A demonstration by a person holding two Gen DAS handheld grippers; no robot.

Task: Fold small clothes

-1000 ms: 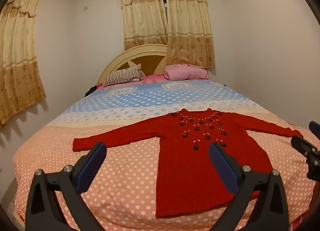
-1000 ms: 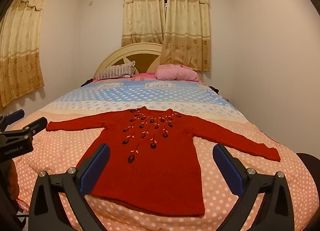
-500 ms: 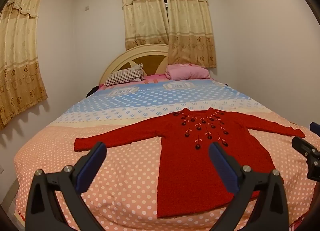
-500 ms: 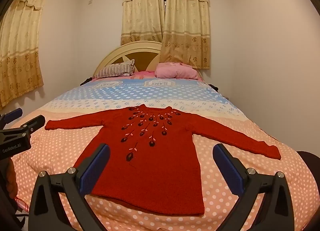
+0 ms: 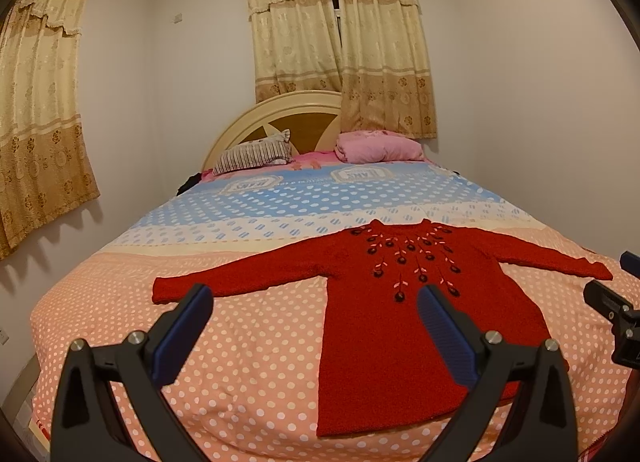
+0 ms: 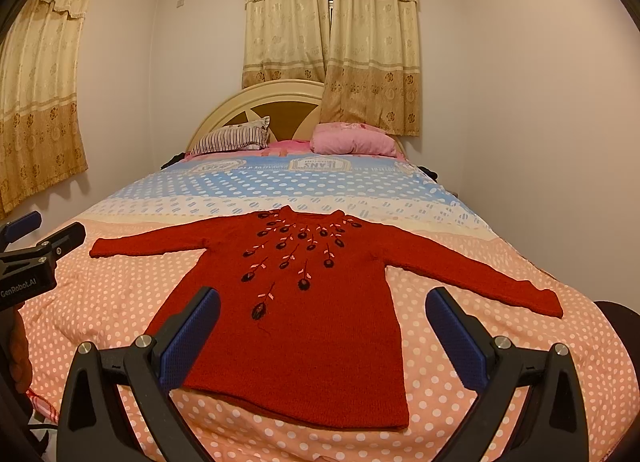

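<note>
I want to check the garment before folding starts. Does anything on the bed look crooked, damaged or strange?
Nothing stands out. The red sweater lies flat, front up, on the polka-dot bedspread, both sleeves spread out and its hem near the foot edge. No tear or stain shows. The left gripper and right gripper are open, holding nothing.

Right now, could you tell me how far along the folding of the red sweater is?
Done: the red knitted sweater lies flat on the polka-dot bedspread, sleeves spread. In hand: nothing; the left hand-held gripper and right hand-held gripper are open above it. Left: every fold.
</note>
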